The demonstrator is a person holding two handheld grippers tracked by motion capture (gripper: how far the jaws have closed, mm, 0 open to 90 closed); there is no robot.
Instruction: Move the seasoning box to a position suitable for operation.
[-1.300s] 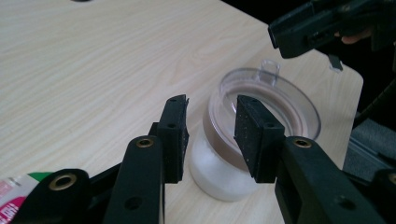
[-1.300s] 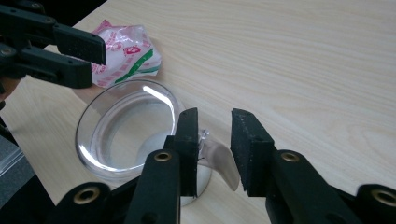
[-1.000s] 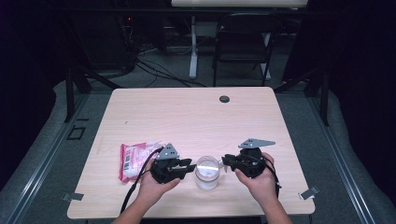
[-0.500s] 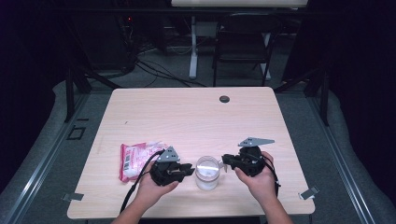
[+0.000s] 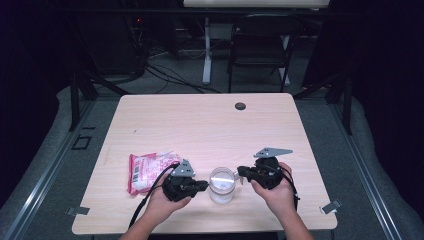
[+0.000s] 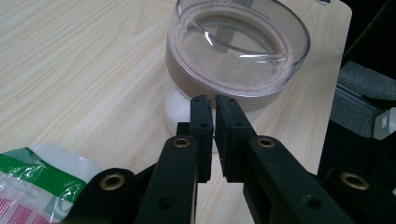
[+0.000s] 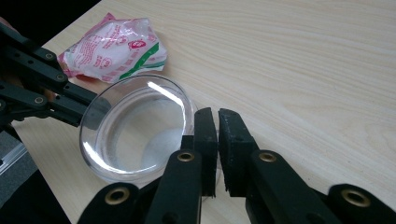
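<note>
A clear glass jar [image 5: 222, 184] with white powder at its bottom stands near the table's front edge. It is also seen close up in the left gripper view [image 6: 238, 51] and the right gripper view [image 7: 135, 130]. My left gripper [image 5: 204, 186] points at the jar from its left; its jaws [image 6: 215, 100] have just been closing and stand almost together with nothing between them. My right gripper [image 5: 240, 175] faces the jar from its right. Its jaws [image 7: 217, 114] have also just been closing, and nothing is between them. Neither gripper holds the jar.
A pink and white plastic bag [image 5: 147, 170] lies left of my left hand; it shows too in the right gripper view [image 7: 114, 44]. The wooden table [image 5: 200, 125] has a dark grommet [image 5: 240, 106] near its far edge. A chair [image 5: 260, 45] stands beyond the table.
Both grippers' jaws have drawn closer together. The hands, the jar and the bag have stayed where they were.
</note>
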